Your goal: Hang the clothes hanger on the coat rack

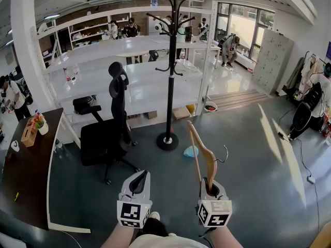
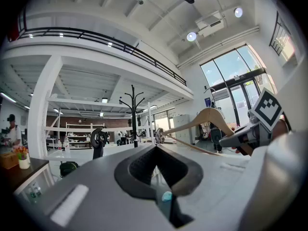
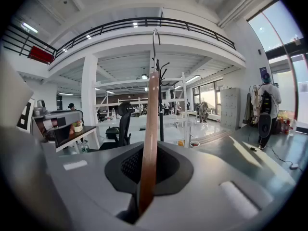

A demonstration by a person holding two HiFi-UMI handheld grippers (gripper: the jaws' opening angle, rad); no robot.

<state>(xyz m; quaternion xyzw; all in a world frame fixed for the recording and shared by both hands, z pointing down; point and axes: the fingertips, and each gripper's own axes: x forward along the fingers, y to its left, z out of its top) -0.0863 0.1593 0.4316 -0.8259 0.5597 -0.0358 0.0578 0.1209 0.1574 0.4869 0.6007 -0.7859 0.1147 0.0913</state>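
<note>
A wooden clothes hanger [image 1: 200,154] with a metal hook [image 1: 224,154] stands upright in my right gripper [image 1: 212,189], which is shut on its lower end. In the right gripper view the hanger [image 3: 149,129] rises between the jaws toward the rack. The black coat rack [image 1: 171,61] stands ahead on a round base [image 1: 167,140], about a metre beyond the grippers. My left gripper [image 1: 137,182] is shut with nothing in it, level with the right one. From the left gripper view the hanger [image 2: 208,119] shows at the right and the rack [image 2: 133,114] far ahead.
A black office chair [image 1: 109,133] stands left of the rack's base. A dark desk [image 1: 26,174] with a small plant fills the left edge. White shelving [image 1: 129,61] runs behind the rack. A blue object [image 1: 191,151] lies on the floor by the base.
</note>
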